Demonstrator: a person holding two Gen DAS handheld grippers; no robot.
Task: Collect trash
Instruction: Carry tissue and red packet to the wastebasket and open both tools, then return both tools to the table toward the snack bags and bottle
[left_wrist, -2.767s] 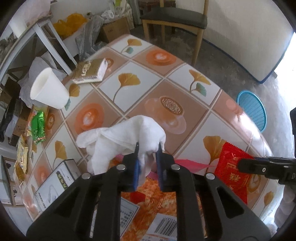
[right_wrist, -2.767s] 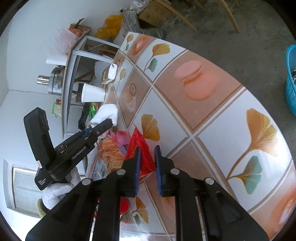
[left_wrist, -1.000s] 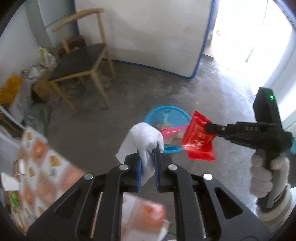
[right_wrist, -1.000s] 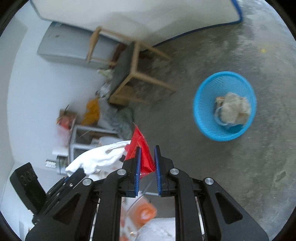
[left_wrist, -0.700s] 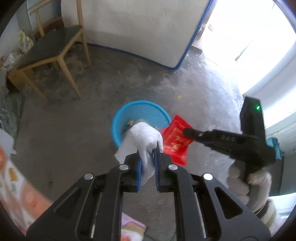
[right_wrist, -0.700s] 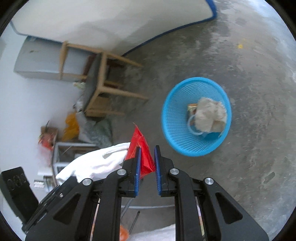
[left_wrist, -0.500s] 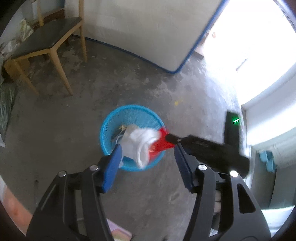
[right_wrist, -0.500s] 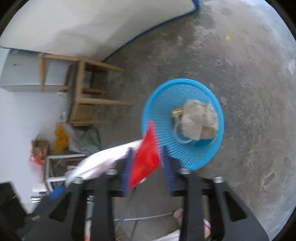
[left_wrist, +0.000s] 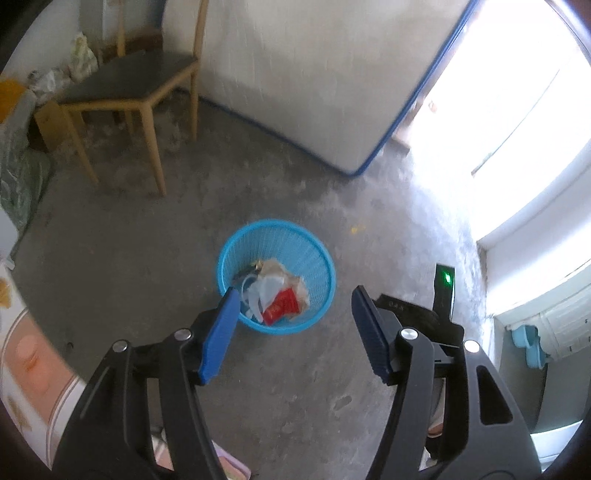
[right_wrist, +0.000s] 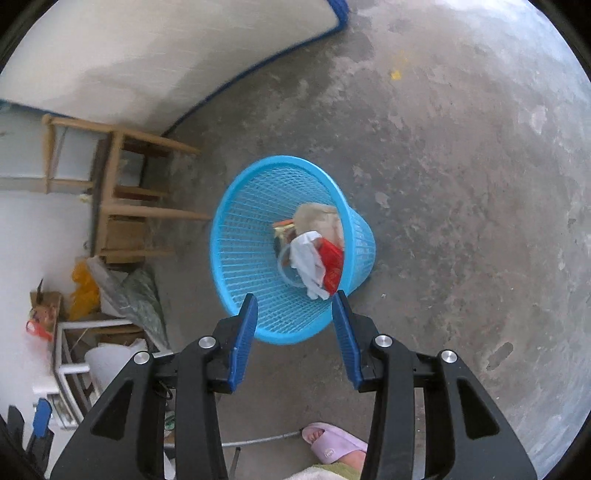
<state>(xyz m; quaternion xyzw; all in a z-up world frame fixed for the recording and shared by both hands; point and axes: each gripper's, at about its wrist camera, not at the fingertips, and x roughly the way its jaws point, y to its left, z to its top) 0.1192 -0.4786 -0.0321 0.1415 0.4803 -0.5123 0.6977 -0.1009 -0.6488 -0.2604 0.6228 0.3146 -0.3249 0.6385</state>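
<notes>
I am holding my left gripper (left_wrist: 291, 306) over the concrete floor (left_wrist: 155, 243) with its blue pads (left_wrist: 219, 332) spread wide, the jaws having just been opening, and nothing is sitting between them. My right gripper (right_wrist: 293, 301) is pointing down at the same spot, its pads (right_wrist: 242, 338) also standing apart after opening a moment ago, and they too are gripping nothing. Close under it, a foot in a pink slipper (right_wrist: 332, 443) is showing at the bottom edge of the right wrist view.

Just beyond both sets of fingertips the blue mesh basket (left_wrist: 314, 258) is standing on the floor. Inside it the white tissue (right_wrist: 306, 262) and the red packet (right_wrist: 332, 262) are lying side by side, touching, on top of a beige crumpled wad (right_wrist: 321, 218) and other scraps that I cannot make out. In the left wrist view the black body of the right gripper, with a green light (left_wrist: 448, 277), is sitting just past my right-hand pad.

Farther off, a wooden chair (left_wrist: 129, 88) with a dark seat is standing near the white panel with a blue edge (left_wrist: 314, 81), and bright daylight is coming in at the doorway (left_wrist: 517, 92).
</notes>
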